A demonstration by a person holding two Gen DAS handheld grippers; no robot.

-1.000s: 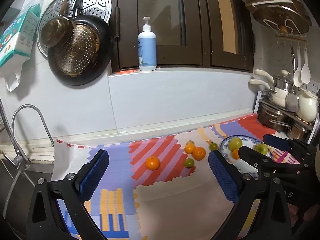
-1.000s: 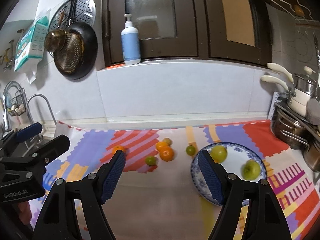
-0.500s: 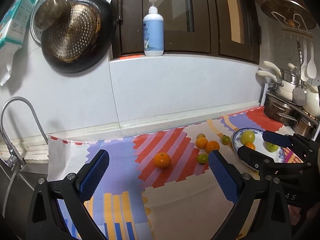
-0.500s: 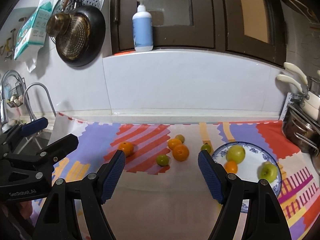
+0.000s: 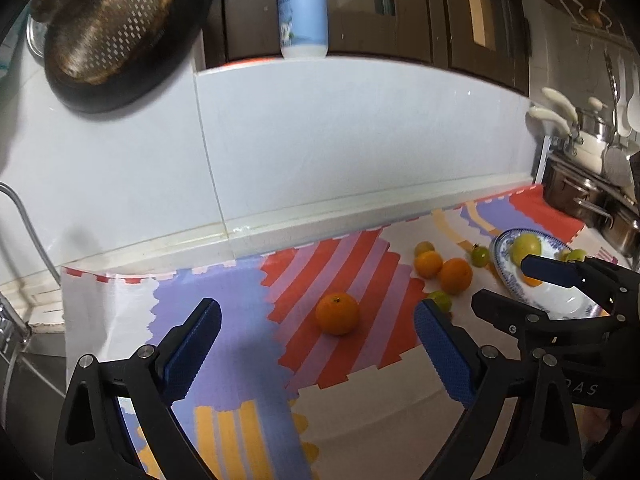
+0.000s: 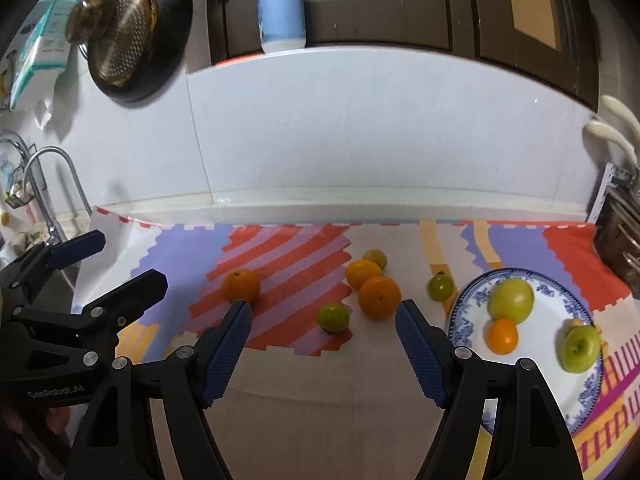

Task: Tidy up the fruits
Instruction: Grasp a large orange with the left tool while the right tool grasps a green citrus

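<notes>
closer in than half a second ago on both cams, fruit sitting bigger and lower in frame, wall stuff pushed up toward the top edge.

left wrist view: left gripper (image 5: 316, 334) spread wide, nothing between the blue pads, hovering over the striped mat (image 5: 224, 360). lone orange (image 5: 337, 313) on the red stripes, roughly centred between the fingers and just past their tips. further right, two more oranges (image 5: 454, 275) touching each other, small yellowish fruit (image 5: 424, 247) behind them, green one (image 5: 440, 300) peeking past the right pad, another green one (image 5: 480, 255) just beside the plate (image 5: 560, 300). right gripper (image 5: 516, 284) poking in from the right, partly covering the plate. letters "das" readable on its body, rest cut off. blue-and-white pump bottle (image 5: 303, 12) up on the ledge, label too blurry to read. strainer in a black pan (image 5: 116, 28) hanging top left.

right wrist view: right gripper (image 6: 323, 322) also spread wide, holding nothing. green fruit (image 6: 333, 317) between the pads, big orange (image 6: 379, 296) just past the right tip, touching a second orange (image 6: 362, 273). lone orange (image 6: 241, 285) right above the left pad tip. blue-patterned plate (image 6: 576, 304) on the right with a yellow-green apple (image 6: 511, 300), small orange (image 6: 502, 335) touching it, green apple (image 6: 580, 349) nearer the rim. stemmed green fruit (image 6: 440, 287) on the mat just beside the plate. left gripper (image 6: 116, 260) at the left edge, fingers apart, "genrobot.ai" printed on its body. teal box (image 6: 44, 48) on the wall top left, print unreadable.
</notes>
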